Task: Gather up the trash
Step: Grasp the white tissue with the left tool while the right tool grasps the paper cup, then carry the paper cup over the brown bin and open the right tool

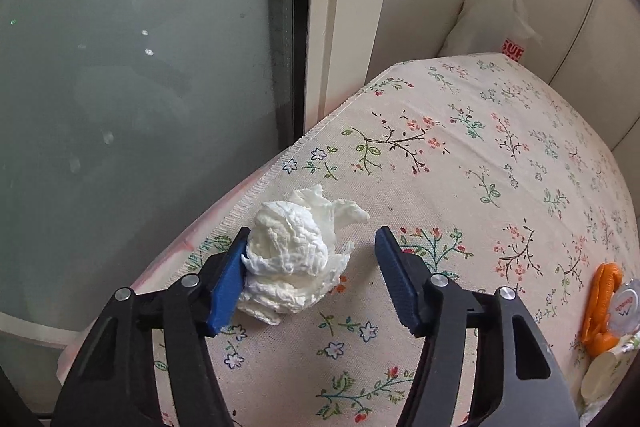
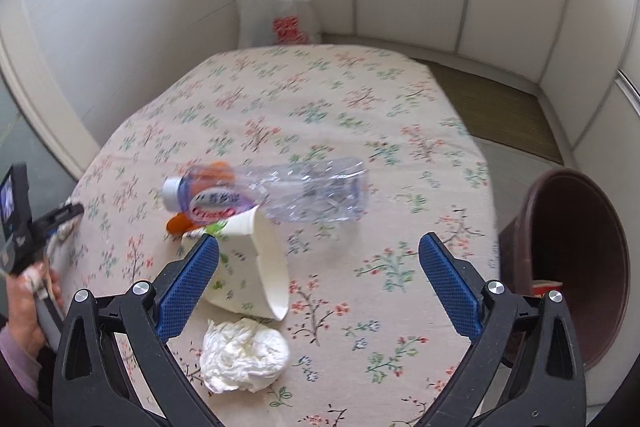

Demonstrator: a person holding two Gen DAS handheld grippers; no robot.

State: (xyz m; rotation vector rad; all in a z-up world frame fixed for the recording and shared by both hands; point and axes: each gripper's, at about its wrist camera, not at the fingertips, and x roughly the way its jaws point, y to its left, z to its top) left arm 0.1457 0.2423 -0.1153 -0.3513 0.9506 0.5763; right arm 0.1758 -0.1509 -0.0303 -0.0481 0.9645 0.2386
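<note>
Left gripper [image 1: 310, 255] stands open around the crumpled tissue [image 1: 292, 259] near the table's [image 1: 460, 163] left edge; only its left pad touches. Centre the wad, then squeeze. Right gripper [image 2: 318, 279] open, empty.

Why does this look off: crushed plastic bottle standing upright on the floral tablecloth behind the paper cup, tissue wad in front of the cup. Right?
Not quite. The right wrist view shows the plastic bottle lying on its side, not upright. The rest holds: it is crushed, on the floral tablecloth, behind the paper cup, with the tissue wad in front.
</note>
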